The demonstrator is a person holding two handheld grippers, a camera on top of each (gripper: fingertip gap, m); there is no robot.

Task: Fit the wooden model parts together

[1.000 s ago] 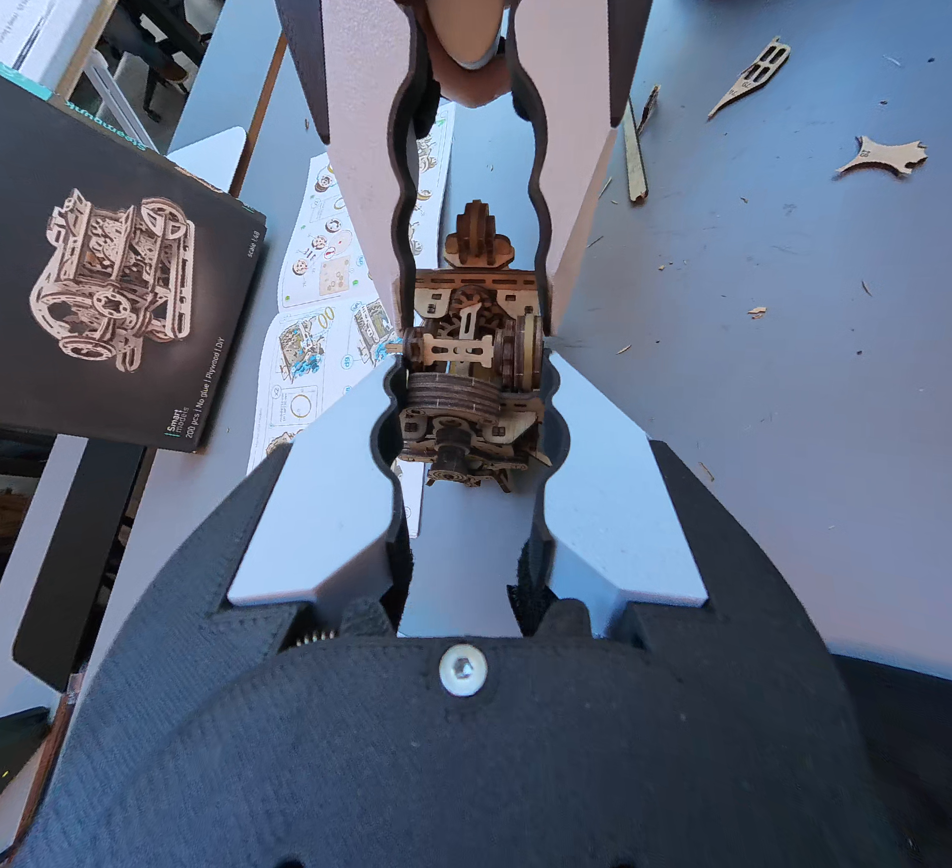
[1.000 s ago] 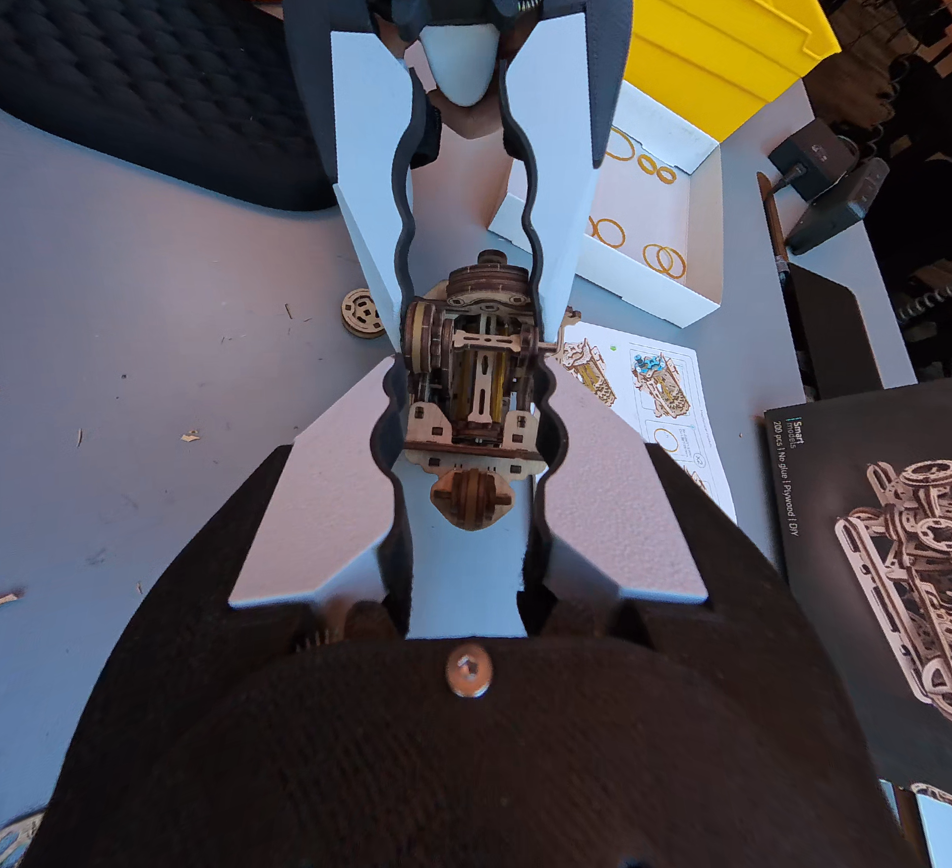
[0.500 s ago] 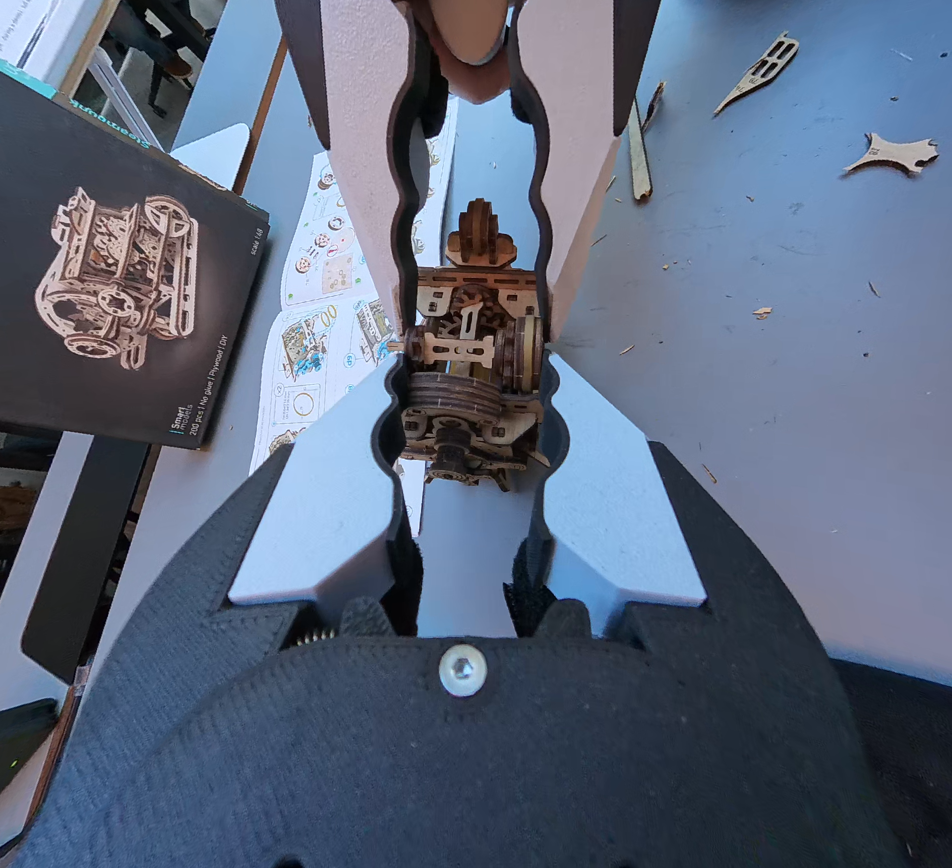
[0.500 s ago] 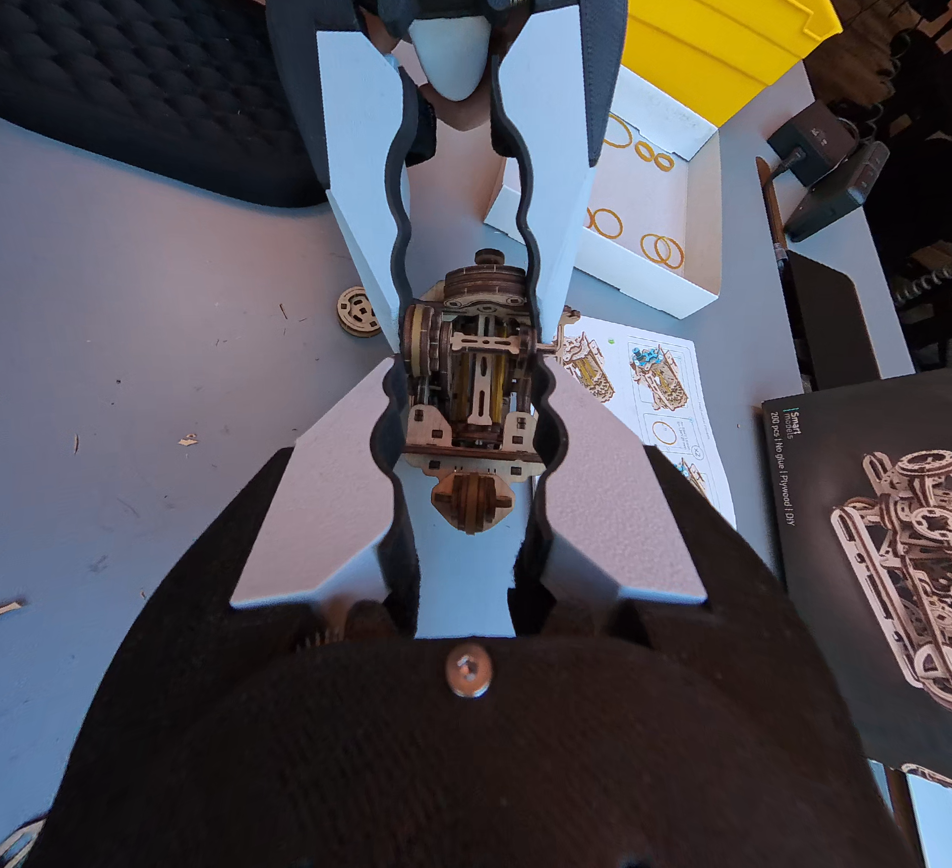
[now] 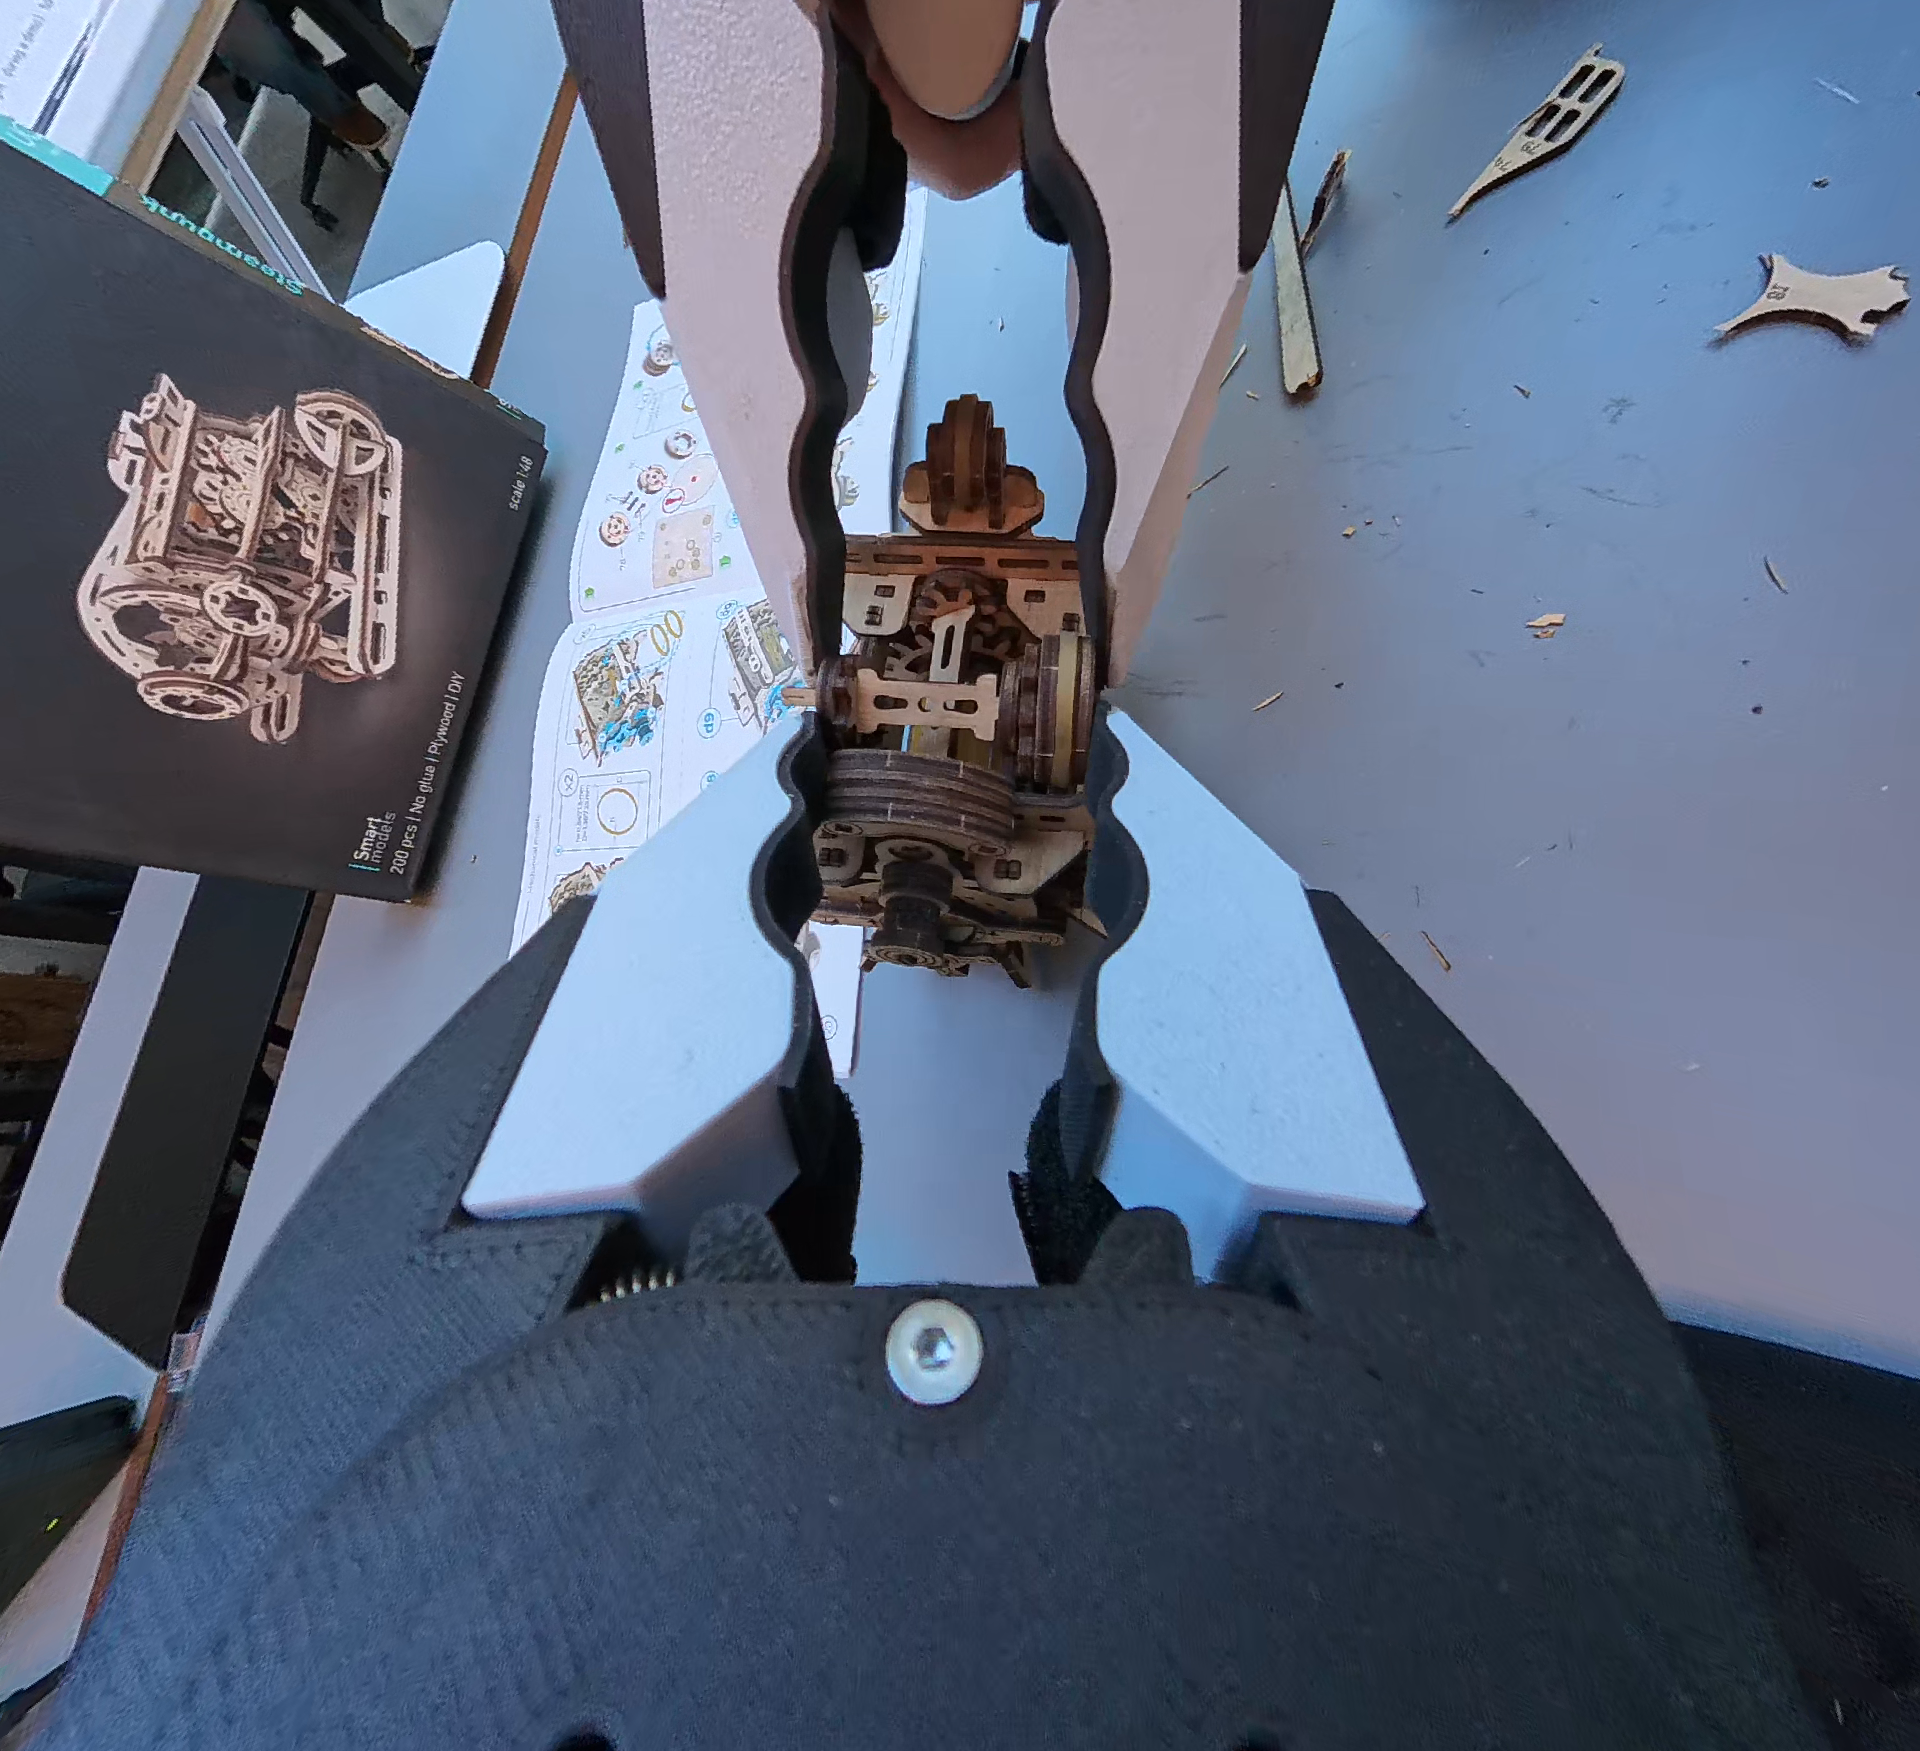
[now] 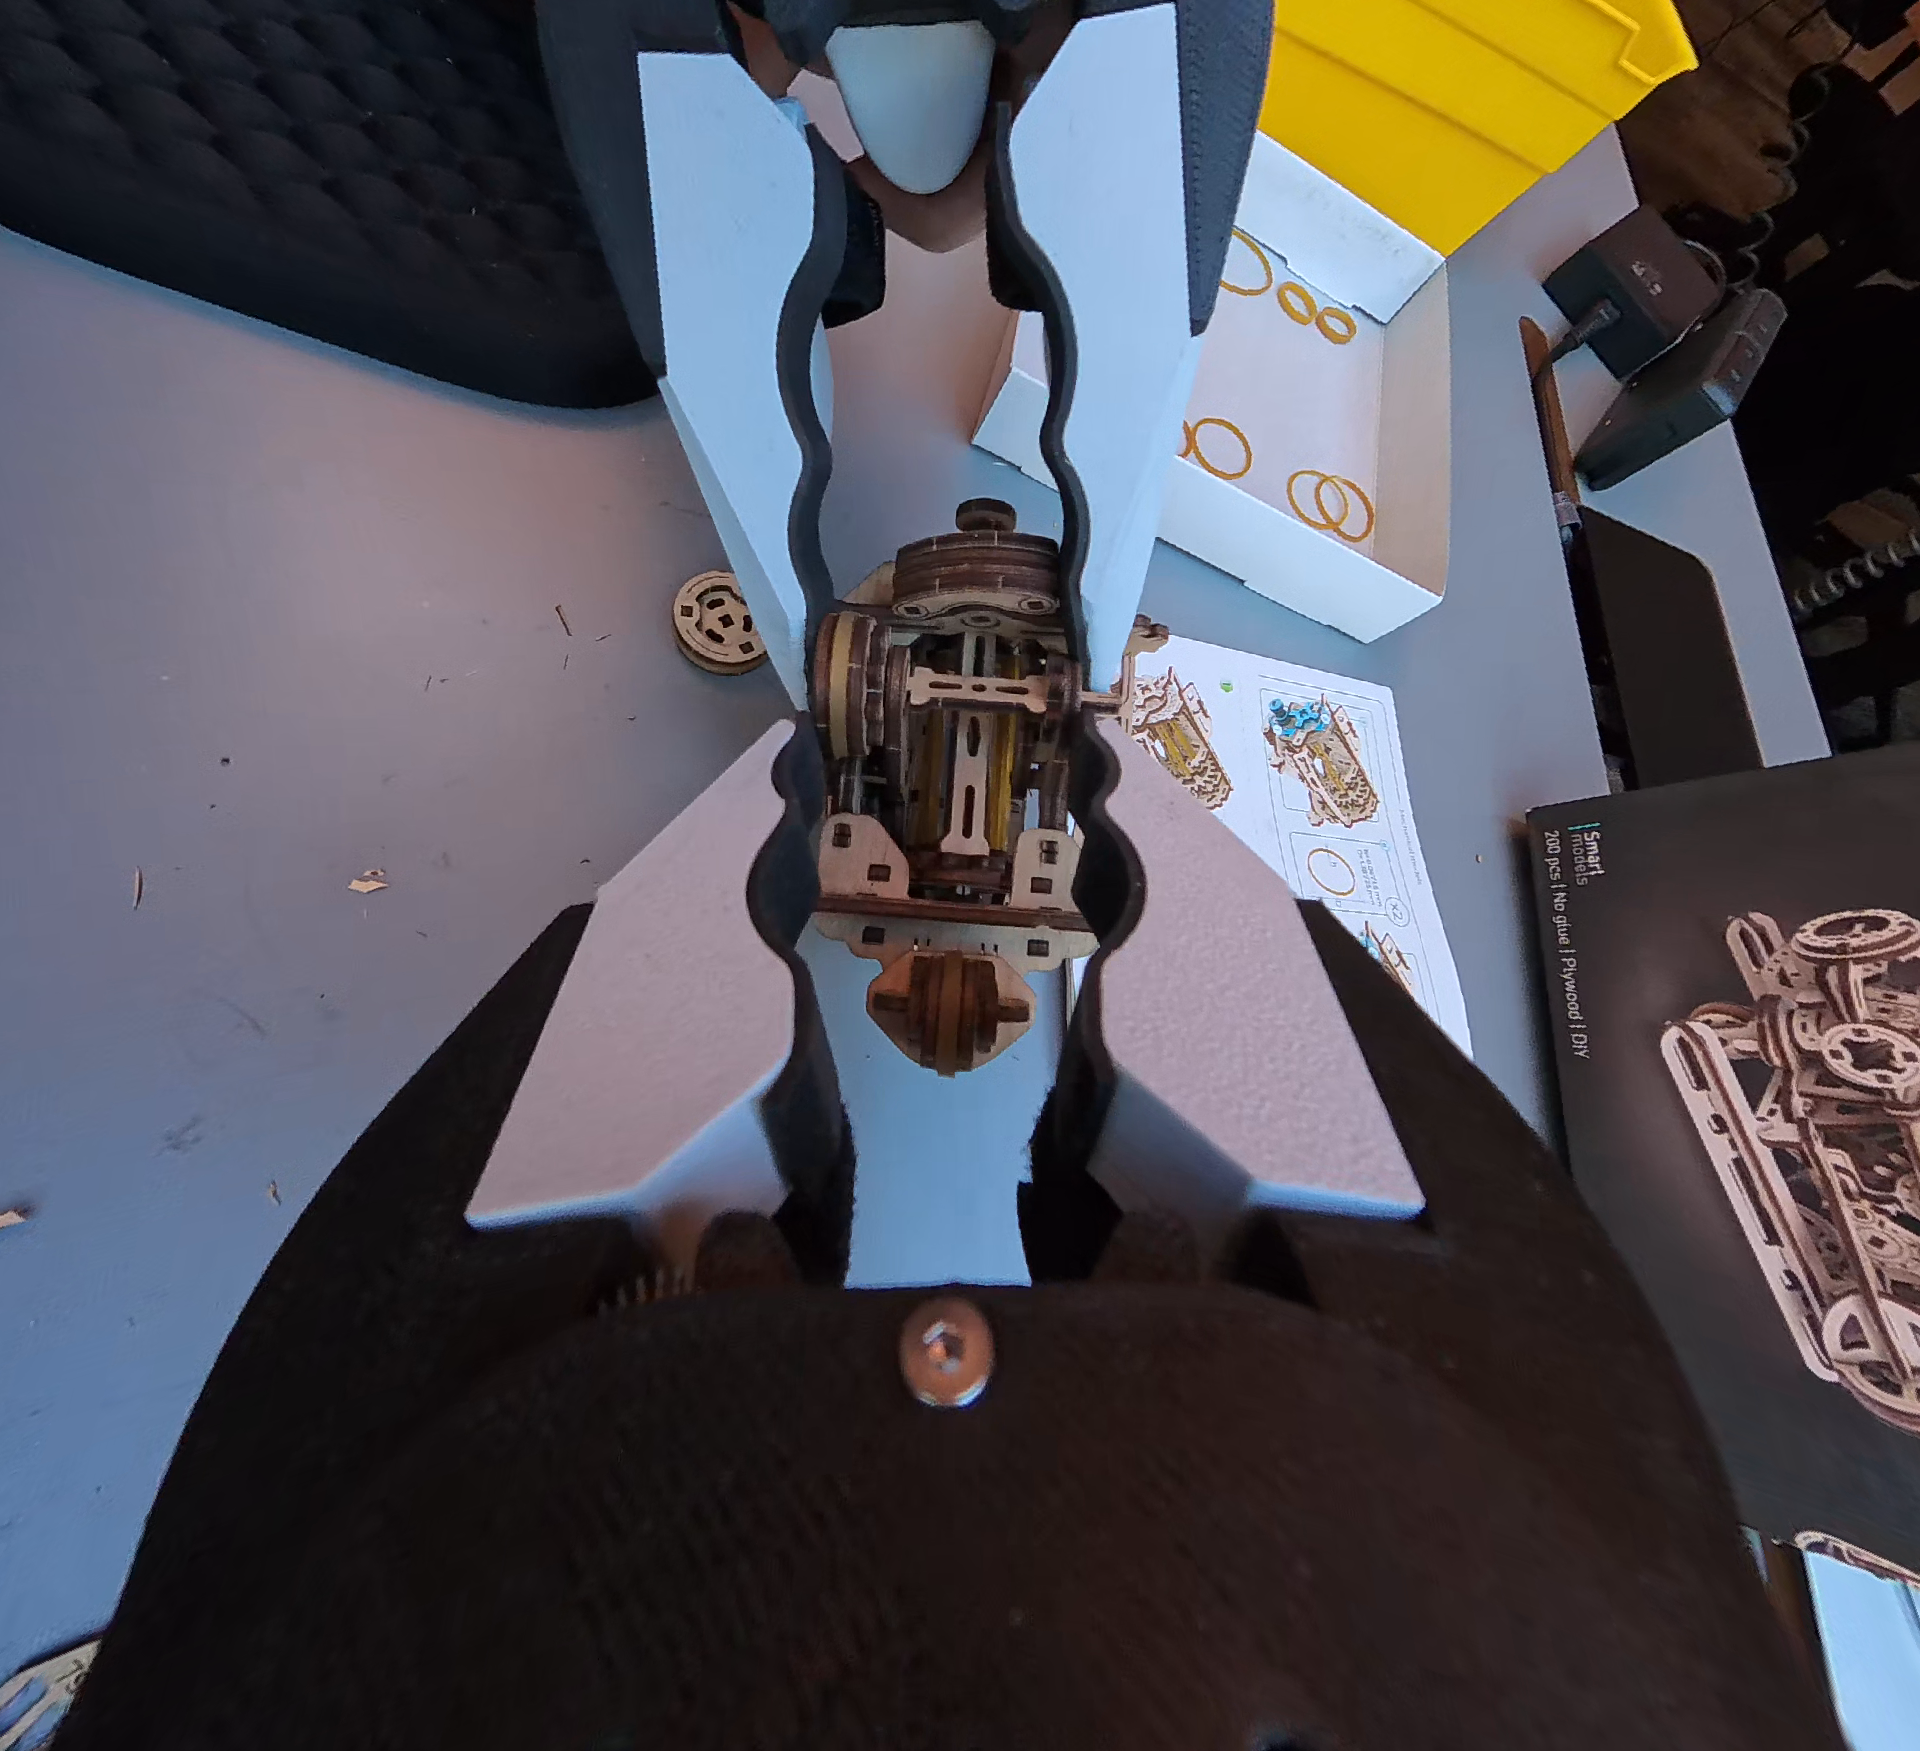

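Note:
A partly built wooden mechanical model [image 5: 945, 766] with gears, a layered drum and a small crank is held above the grey table [image 5: 1558, 766] between both grippers. My left gripper [image 5: 951, 735] is shut on its near end in the left wrist view. My right gripper [image 5: 956, 657] comes in from the top and is shut on the far end. In the right wrist view the model [image 6: 956, 766] sits in my right gripper [image 6: 945, 745], with my left gripper [image 6: 951, 678] opposite. The fingertips of the two grippers nearly meet beside the model.
A black model box [image 5: 239, 538] and an instruction sheet [image 5: 644, 662] lie to the left. Wood scraps [image 5: 1818, 304] and a stick [image 5: 1294, 288] lie to the right. The right wrist view shows a wooden disc [image 6: 719, 623], a white tray [image 6: 1413, 413] with rubber bands, a yellow bin [image 6: 1434, 18] and a black mat [image 6: 260, 122]. Only a small space, under 4 cm, lies between the two pairs of fingers.
Both grippers keep the same hold on the model. The pair has shifted only slightly over the table.

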